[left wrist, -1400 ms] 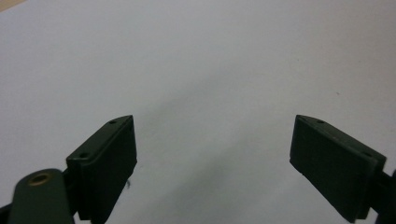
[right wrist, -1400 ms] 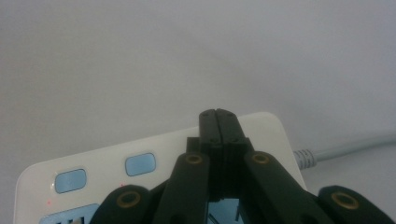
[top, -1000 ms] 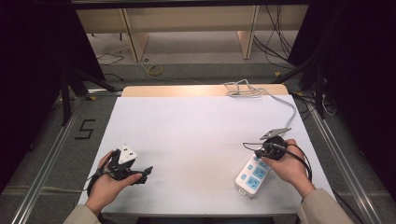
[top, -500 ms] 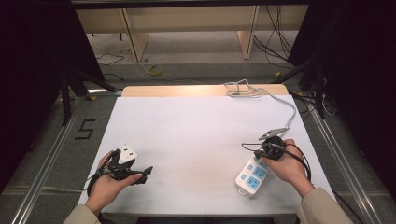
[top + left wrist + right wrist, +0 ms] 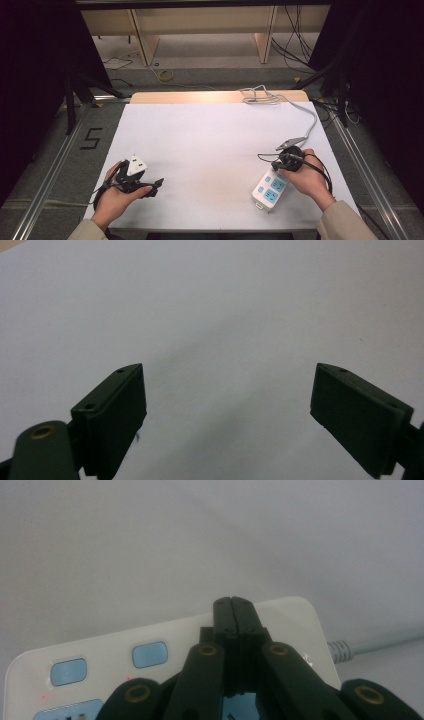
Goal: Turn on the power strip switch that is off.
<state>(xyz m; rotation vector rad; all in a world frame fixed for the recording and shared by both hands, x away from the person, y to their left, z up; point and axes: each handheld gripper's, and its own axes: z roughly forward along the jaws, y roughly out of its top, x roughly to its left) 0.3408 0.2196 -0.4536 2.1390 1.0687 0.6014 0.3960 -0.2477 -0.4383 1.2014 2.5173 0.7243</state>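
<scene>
My right gripper (image 5: 235,602) has its jaws pressed flat together with nothing between them, hovering right over the white power strip (image 5: 270,187) near the table's (image 5: 210,130) right edge. The left gripper (image 5: 230,405) is spread wide over bare tabletop, well apart, at the front left.

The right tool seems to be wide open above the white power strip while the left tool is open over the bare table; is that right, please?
Not quite. The right tool is shut, not open: the right gripper view shows its two jaws pressed together with nothing between them, above the white power strip. The rest holds: the left tool is open over the bare table.
</scene>
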